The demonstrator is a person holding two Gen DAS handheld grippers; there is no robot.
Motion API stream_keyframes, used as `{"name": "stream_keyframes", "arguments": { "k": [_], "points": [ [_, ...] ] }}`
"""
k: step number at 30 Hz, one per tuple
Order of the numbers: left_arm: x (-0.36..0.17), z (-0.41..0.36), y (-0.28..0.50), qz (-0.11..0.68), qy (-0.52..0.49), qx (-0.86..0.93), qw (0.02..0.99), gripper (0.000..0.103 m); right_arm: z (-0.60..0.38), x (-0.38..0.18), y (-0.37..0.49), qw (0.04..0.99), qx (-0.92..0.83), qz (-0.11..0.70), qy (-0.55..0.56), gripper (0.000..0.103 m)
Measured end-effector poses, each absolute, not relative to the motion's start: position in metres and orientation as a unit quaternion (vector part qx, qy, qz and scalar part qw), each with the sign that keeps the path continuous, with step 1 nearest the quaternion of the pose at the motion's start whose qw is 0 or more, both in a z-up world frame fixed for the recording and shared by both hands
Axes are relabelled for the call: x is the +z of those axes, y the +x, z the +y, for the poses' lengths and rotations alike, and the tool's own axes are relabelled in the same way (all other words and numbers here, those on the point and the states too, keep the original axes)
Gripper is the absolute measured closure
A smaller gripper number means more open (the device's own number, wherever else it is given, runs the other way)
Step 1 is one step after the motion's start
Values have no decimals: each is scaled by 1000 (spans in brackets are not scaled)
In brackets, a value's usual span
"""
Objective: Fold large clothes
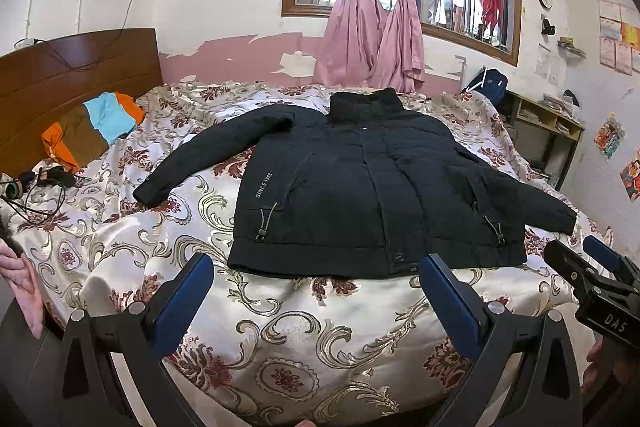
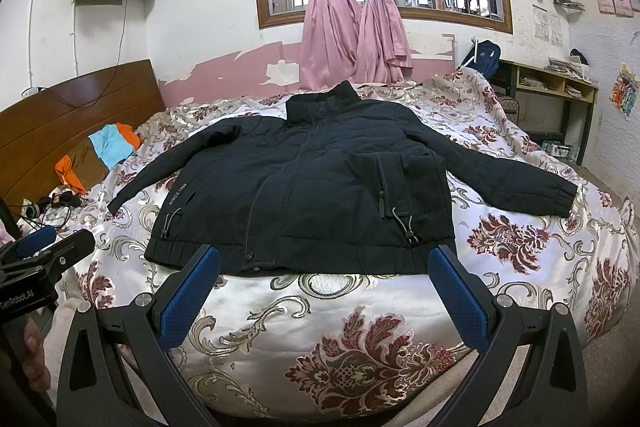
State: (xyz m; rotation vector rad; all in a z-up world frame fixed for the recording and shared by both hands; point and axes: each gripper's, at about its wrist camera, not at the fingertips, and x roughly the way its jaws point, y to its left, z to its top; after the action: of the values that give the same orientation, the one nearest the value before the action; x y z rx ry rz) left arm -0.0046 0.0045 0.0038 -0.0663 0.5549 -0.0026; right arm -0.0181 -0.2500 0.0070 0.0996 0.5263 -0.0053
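Observation:
A dark navy jacket (image 1: 360, 195) lies flat and face up on the floral bedspread (image 1: 280, 339), collar toward the window, both sleeves spread out to the sides. The right wrist view shows the same jacket (image 2: 312, 187) with its hem nearest me. My left gripper (image 1: 316, 291) hovers open just short of the hem, nothing between its blue pads. My right gripper (image 2: 326, 283) is also open in front of the hem, empty. Each gripper appears at the edge of the other's view: the right gripper (image 1: 592, 259) and the left gripper (image 2: 48, 243).
Folded orange, brown and blue clothes (image 1: 92, 131) lie by the wooden headboard (image 1: 72, 75), with cables and headphones (image 1: 36, 187) beside them. Pink curtains (image 1: 376, 27) hang at the window behind the bed. A shelf desk (image 1: 548, 123) stands to the right.

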Motion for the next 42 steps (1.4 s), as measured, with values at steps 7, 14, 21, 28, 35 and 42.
{"name": "stream_keyframes", "arguments": {
  "k": [7,14,21,28,35,42],
  "points": [
    [3,6,-4,277,-32,0,960,0,-250,7,-18,964,-3,260,49,1],
    [-10,5,9,309,-12,15,951,0,-252,4,-14,958,1,281,52,1],
    [-16,-11,62,364,24,-9,931,0,-289,-13,30,933,-1,350,83,1],
    [4,-51,146,353,41,-33,934,0,-398,-18,70,925,-90,340,140,1],
    [-4,-109,247,358,15,-85,930,0,-515,-57,121,902,-175,318,233,1],
    [-25,-180,363,367,-2,-131,921,0,-599,-124,171,838,-259,304,371,1]
  ]
}}
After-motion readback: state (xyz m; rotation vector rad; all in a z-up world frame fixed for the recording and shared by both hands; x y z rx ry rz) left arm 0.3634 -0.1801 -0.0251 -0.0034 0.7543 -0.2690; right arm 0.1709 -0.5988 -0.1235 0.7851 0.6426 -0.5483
